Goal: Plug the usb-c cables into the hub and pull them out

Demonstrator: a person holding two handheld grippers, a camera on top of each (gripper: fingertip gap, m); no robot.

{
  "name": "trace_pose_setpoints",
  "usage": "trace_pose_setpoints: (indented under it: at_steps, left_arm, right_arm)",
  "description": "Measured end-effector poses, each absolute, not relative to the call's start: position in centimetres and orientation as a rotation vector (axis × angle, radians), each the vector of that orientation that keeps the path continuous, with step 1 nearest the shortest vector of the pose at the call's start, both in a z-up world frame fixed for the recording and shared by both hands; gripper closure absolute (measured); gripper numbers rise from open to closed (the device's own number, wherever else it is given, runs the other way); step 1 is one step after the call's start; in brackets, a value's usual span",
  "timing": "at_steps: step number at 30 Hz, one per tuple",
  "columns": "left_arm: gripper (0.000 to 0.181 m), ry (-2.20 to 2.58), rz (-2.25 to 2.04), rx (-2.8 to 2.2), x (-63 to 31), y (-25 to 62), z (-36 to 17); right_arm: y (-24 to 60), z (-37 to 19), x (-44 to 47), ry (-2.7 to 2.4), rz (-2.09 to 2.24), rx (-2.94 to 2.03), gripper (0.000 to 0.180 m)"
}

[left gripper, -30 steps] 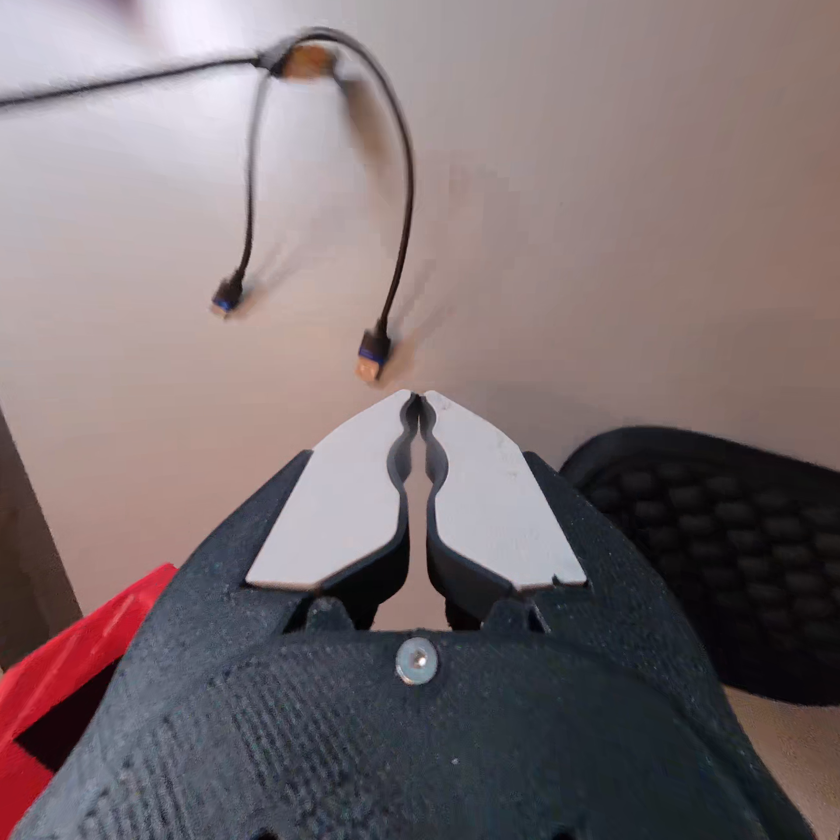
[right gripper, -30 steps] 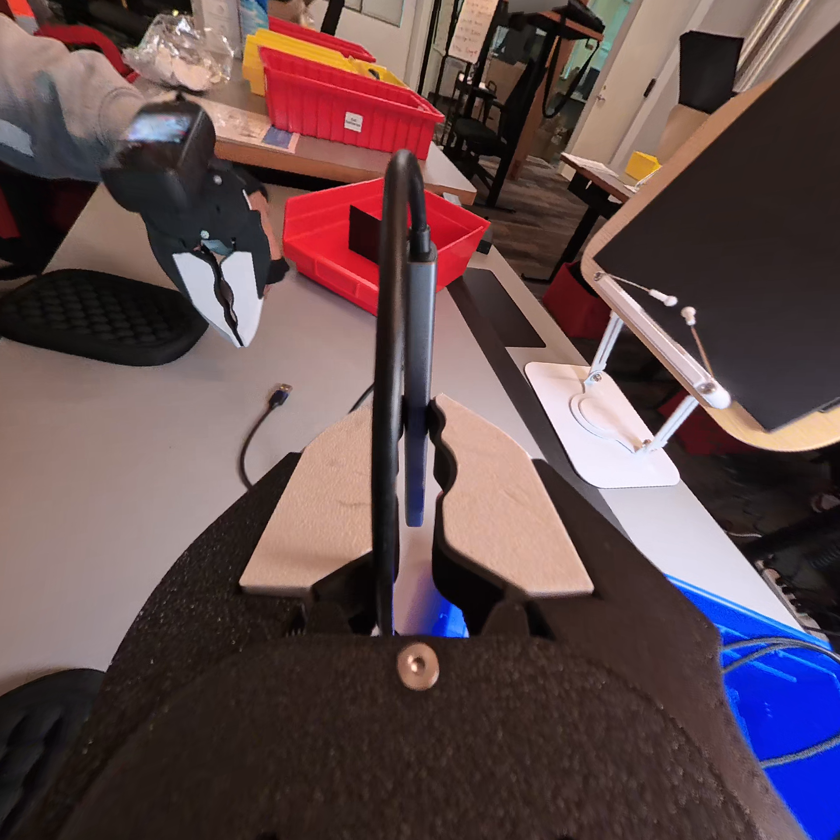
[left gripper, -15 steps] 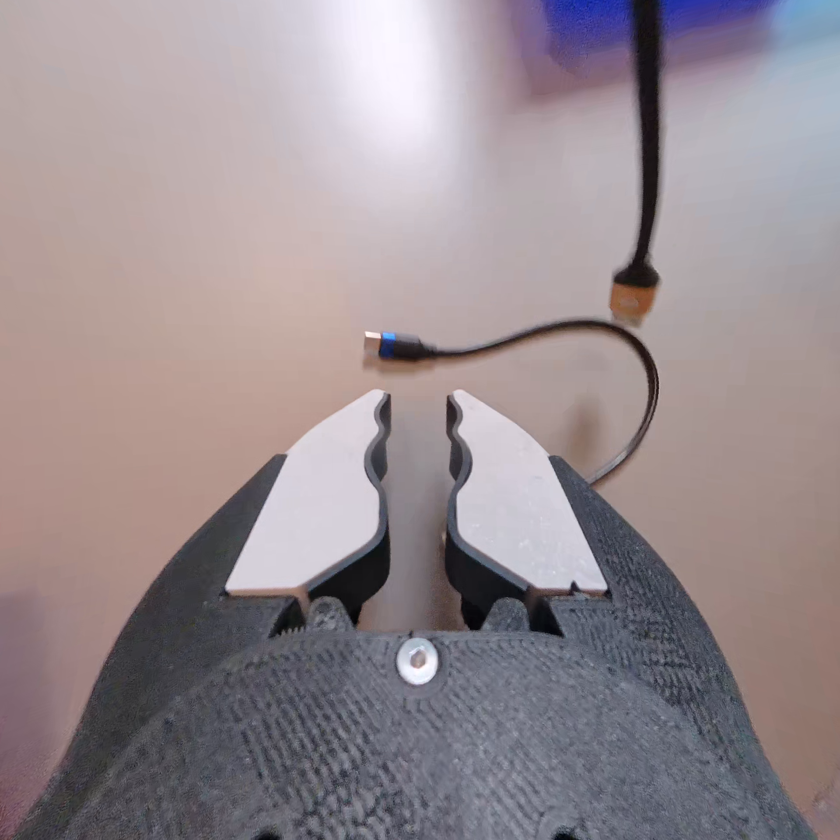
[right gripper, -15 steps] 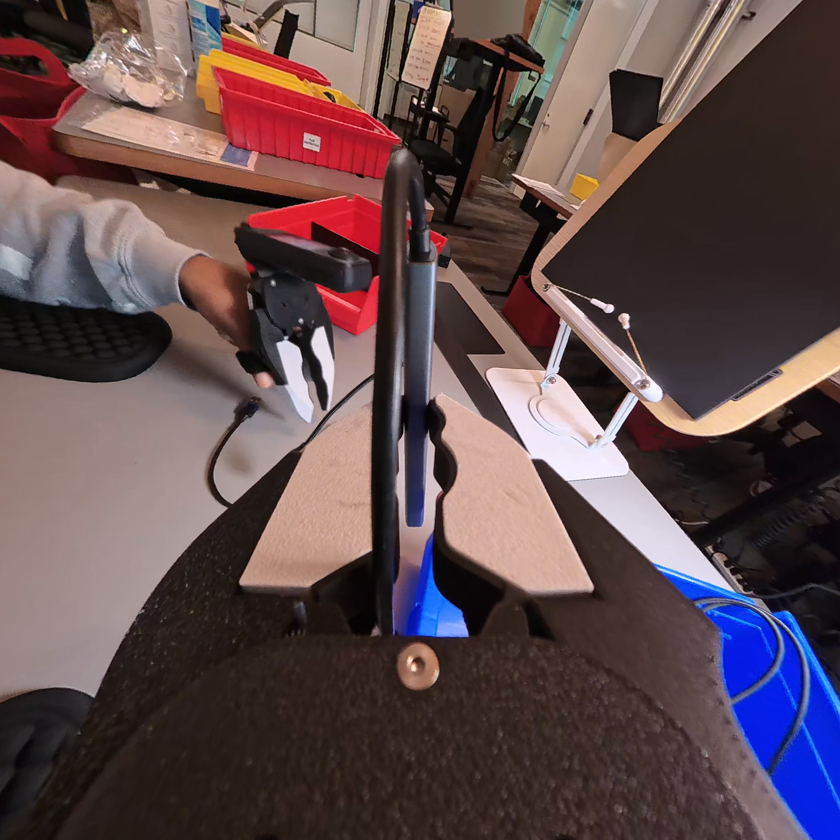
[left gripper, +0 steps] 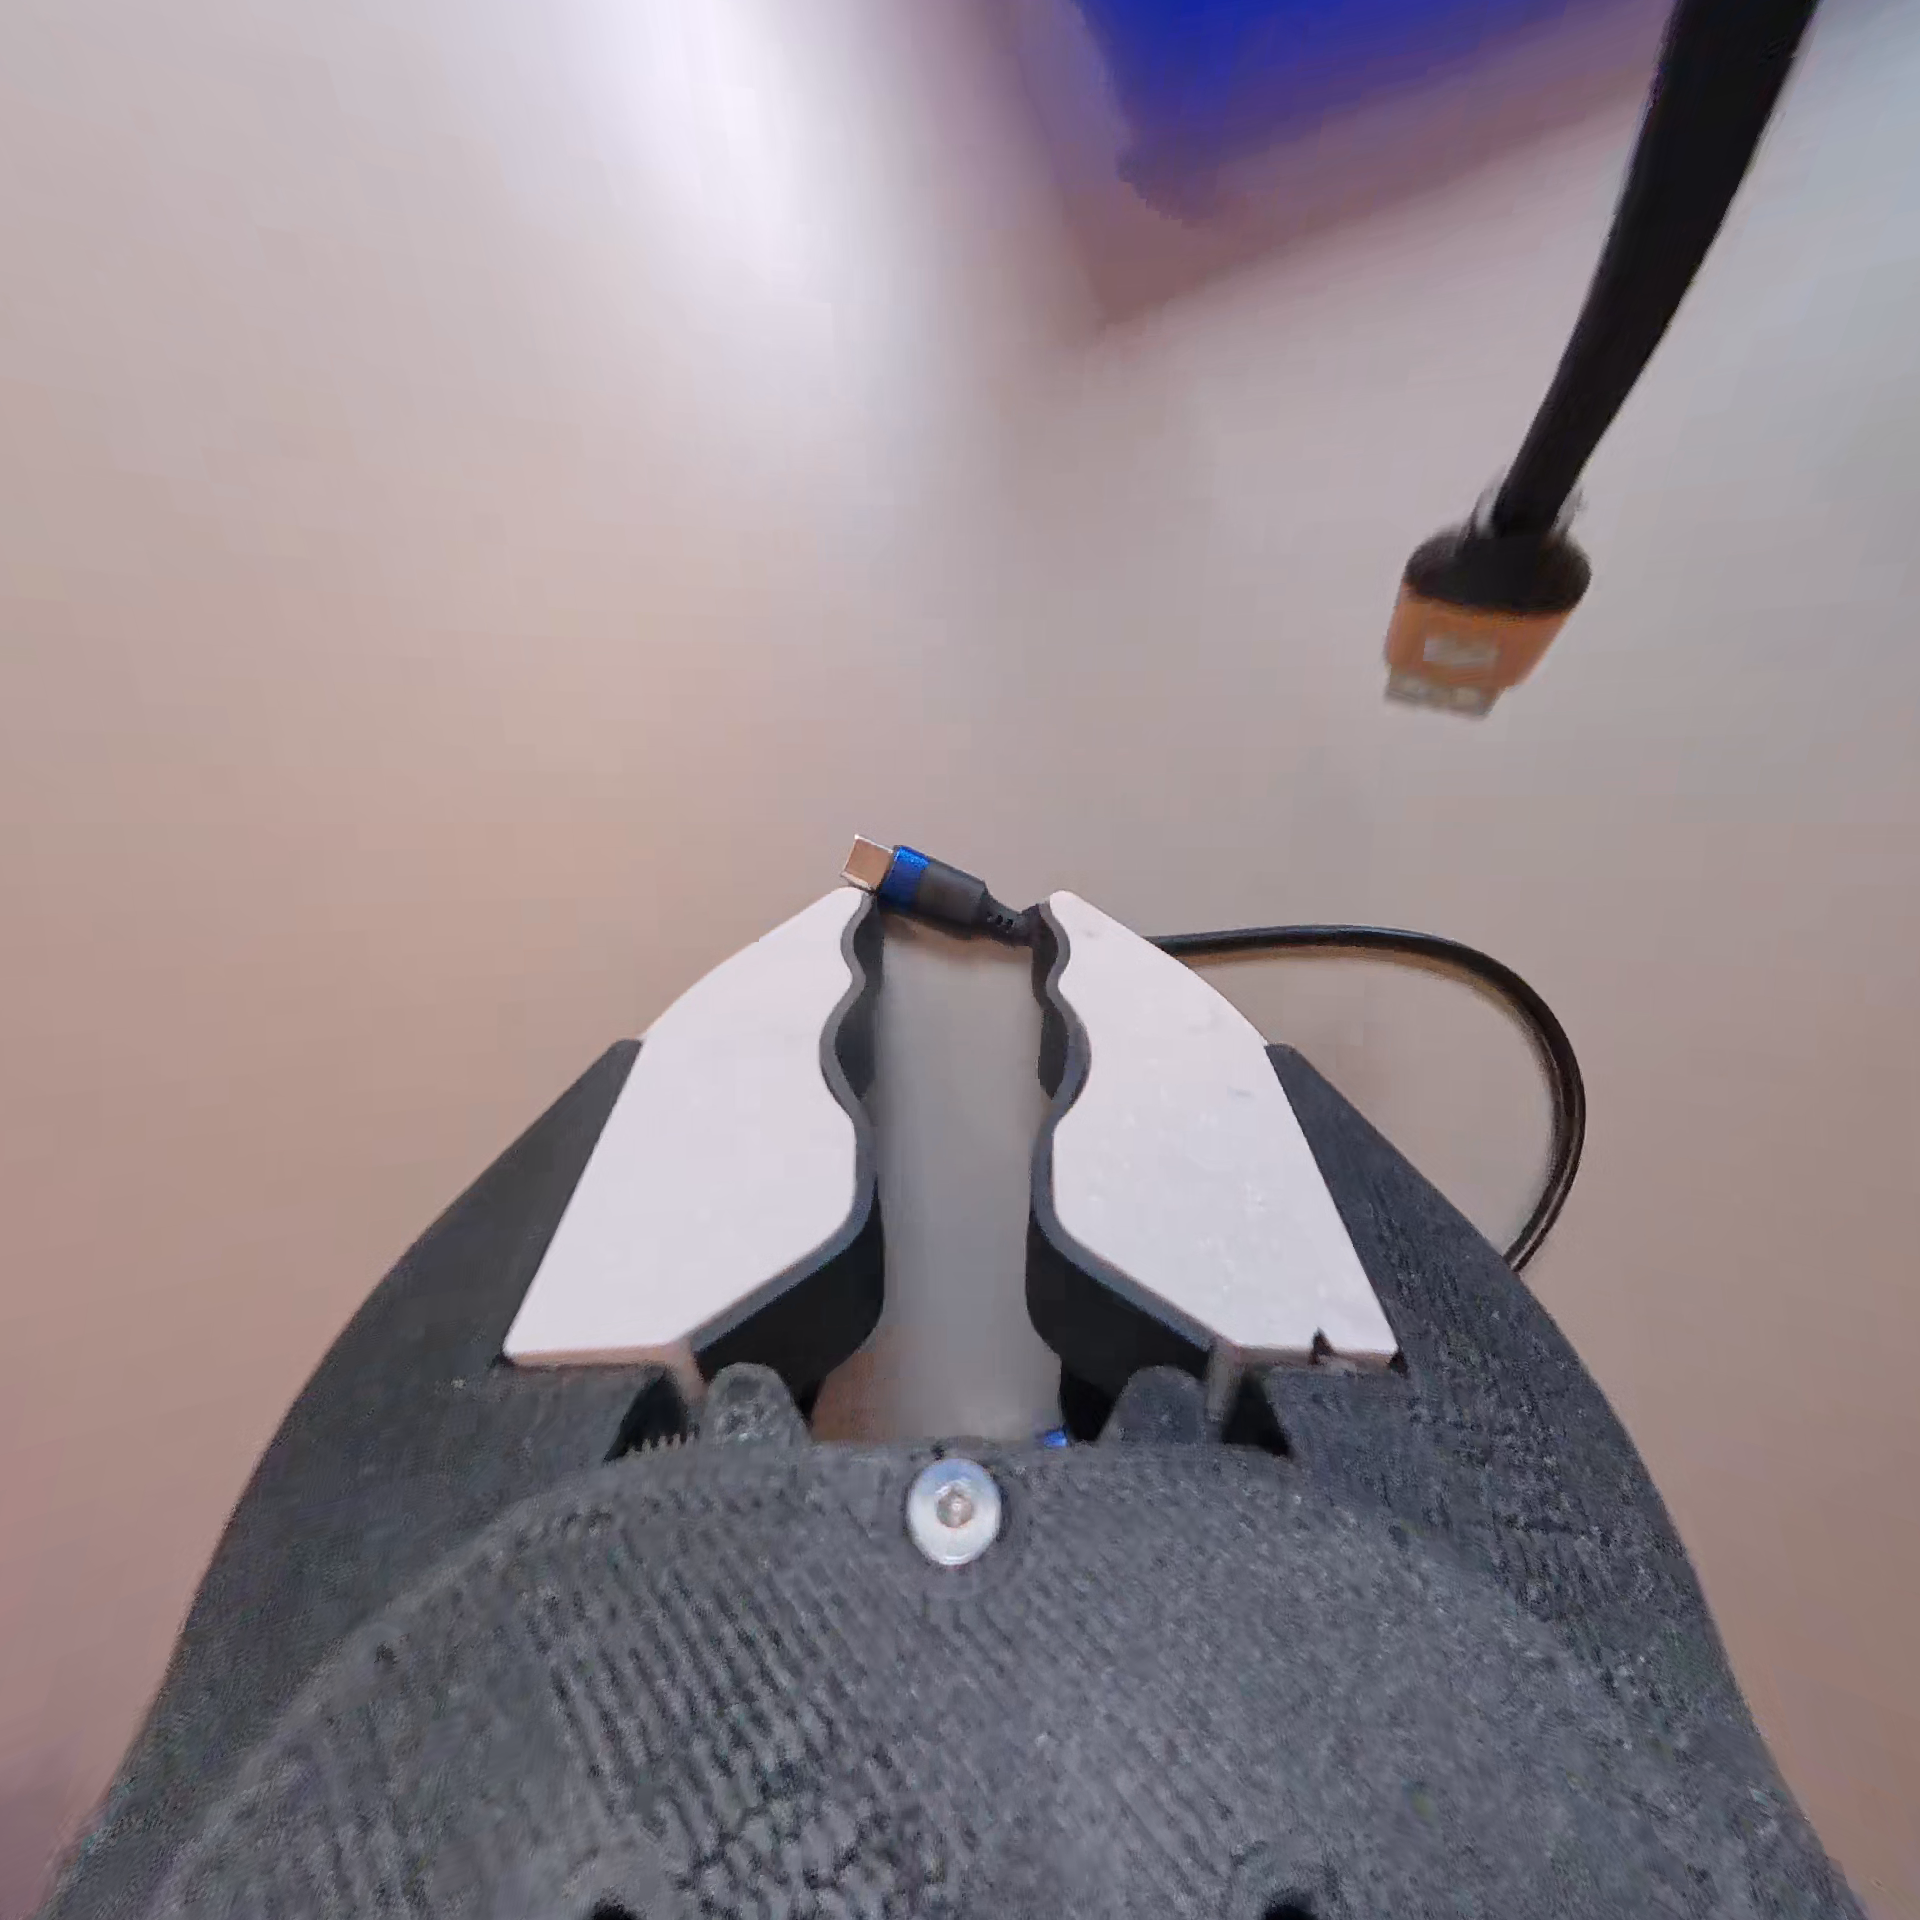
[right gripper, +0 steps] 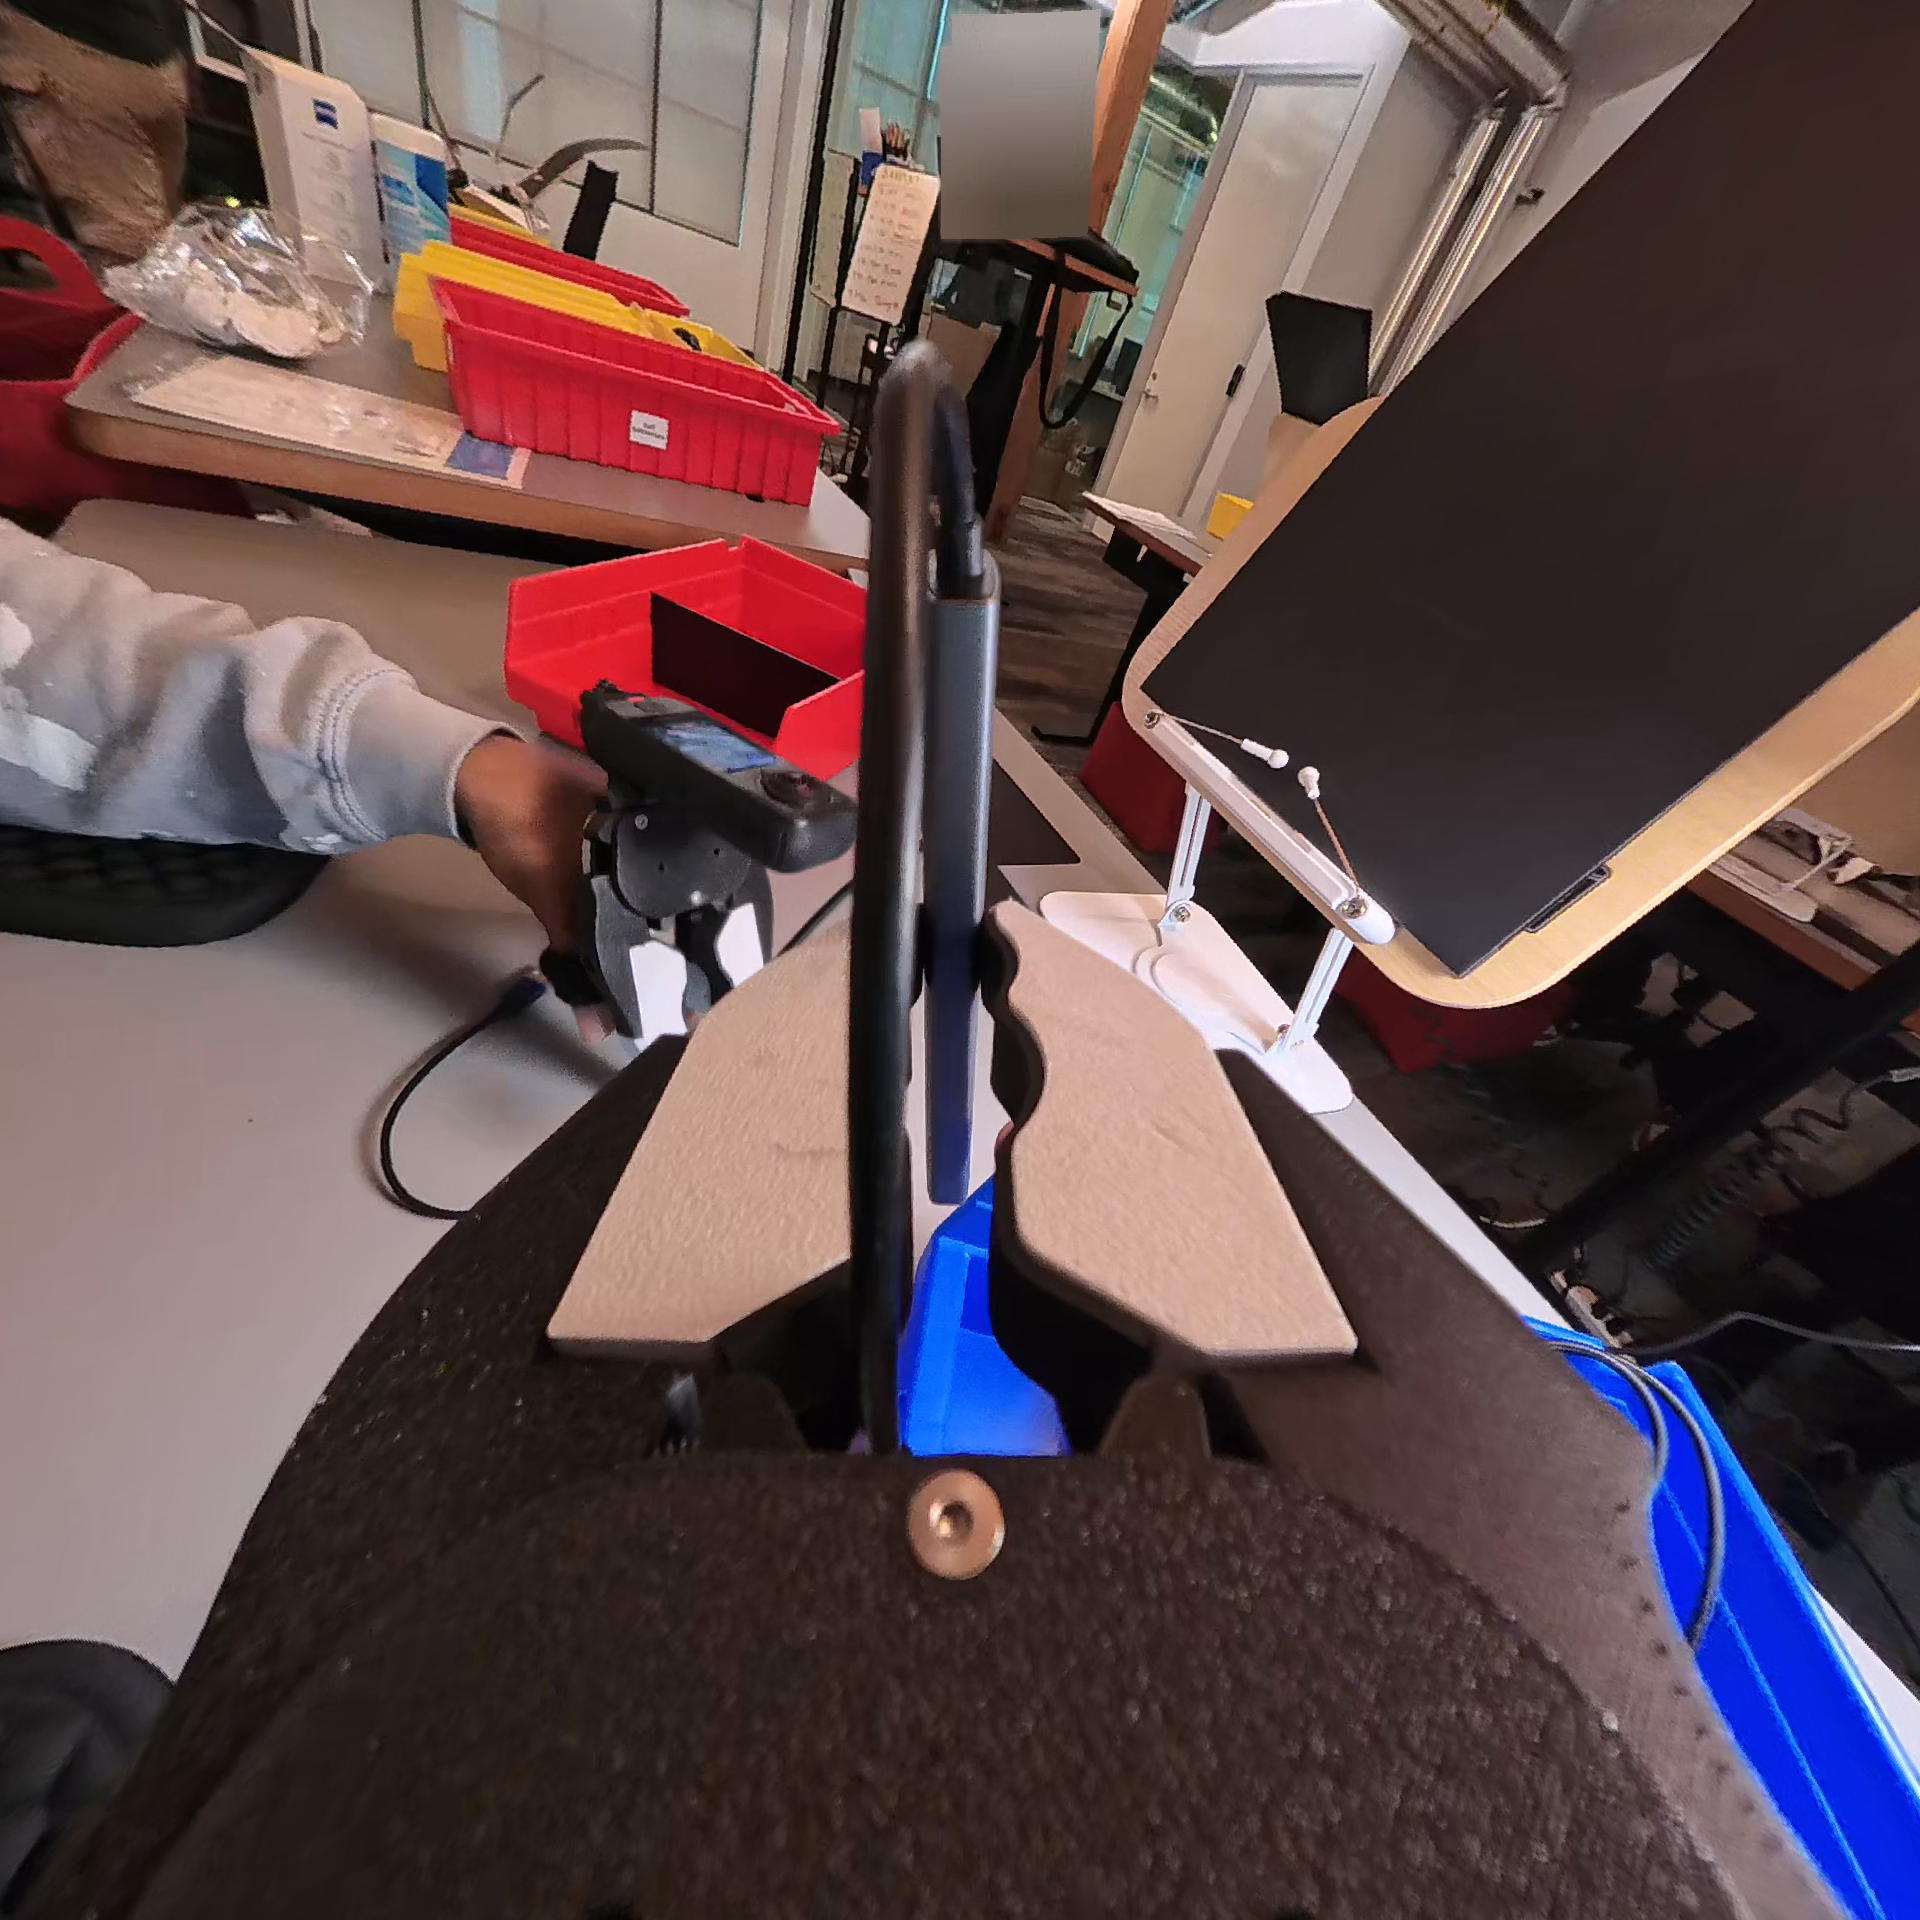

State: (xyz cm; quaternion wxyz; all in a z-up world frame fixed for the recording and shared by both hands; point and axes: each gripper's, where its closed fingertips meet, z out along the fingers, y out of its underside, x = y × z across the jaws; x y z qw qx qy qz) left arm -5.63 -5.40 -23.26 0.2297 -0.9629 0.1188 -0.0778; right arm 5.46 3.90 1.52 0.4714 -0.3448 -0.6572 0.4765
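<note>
Between your left gripper's (left gripper: 951, 909) fingertips now lies the blue-collared USB-C plug (left gripper: 906, 875), resting on the pale tabletop (left gripper: 416, 623). Half a second ago that plug sat clear ahead of the tips; you have since pushed forward and spread the fingers from a narrow gap to a moderate one, so they bracket it without pinching it yet. Its metal tip pokes out past your left finger (left gripper: 717, 1122), while the strain relief touches the right one and the black cable (left gripper: 1538, 1039) loops away to the right. A second, orange connector (left gripper: 1475, 644) dangles blurred at upper right, well apart. Your right gripper (right gripper: 951, 945) is clamped on the slim grey hub (right gripper: 961, 831), holding it upright as before, its own thick lead (right gripper: 894, 727) arching down in front. Closing the left fingers looks like the next step; the plug lies skewed across the gap, so it may twist as you squeeze.
</note>
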Motion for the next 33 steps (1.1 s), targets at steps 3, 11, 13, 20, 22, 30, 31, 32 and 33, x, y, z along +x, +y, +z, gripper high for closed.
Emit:
trace_pose_setpoints:
  at_steps: [3,11,13,20,22,30,31,32,33]
  left_arm:
    - [0.152,0.627,-0.214,-2.605,-3.9,-4.7,-23.2]
    - [0.172,0.933,-0.187,-2.503,-1.6,-5.7,-21.9]
    - [0.163,0.723,-0.126,-2.553,-2.5,-5.6,-22.2]
    - [0.154,0.382,-0.137,-2.519,-2.1,-4.7,-23.4]
    - [0.167,0.459,-0.157,-2.525,-1.8,-4.9,-23.4]
    - [0.169,1.062,-0.308,-2.561,-1.7,-11.1,-23.4]
    - [0.168,1.03,-0.265,-2.564,-2.3,-11.0,-23.4]
    - [0.166,1.001,-0.243,-2.56,-2.6,-11.1,-23.4]
    - [0.162,0.967,-0.232,-2.554,-2.6,-11.1,-23.4]
  right_arm:
    - [4.2,2.0,5.8,-1.585,1.162,-0.841,0.169]
    - [6.6,2.6,7.6,-1.51,1.17,-0.878,0.168]
    - [6.9,2.8,7.8,-1.494,1.165,-0.881,0.168]
    - [6.3,2.9,7.4,-1.501,1.162,-0.869,0.169]
    - [6.1,2.8,7.3,-1.507,1.162,-0.865,0.169]
    - [5.3,1.7,6.5,-1.571,1.199,-0.869,0.169]
    - [5.2,1.4,6.3,-1.582,1.2,-0.872,0.169]
    - [5.1,1.2,6.0,-1.592,1.2,-0.877,0.168]
    - [5.0,0.8,5.7,-1.604,1.199,-0.882,0.168]
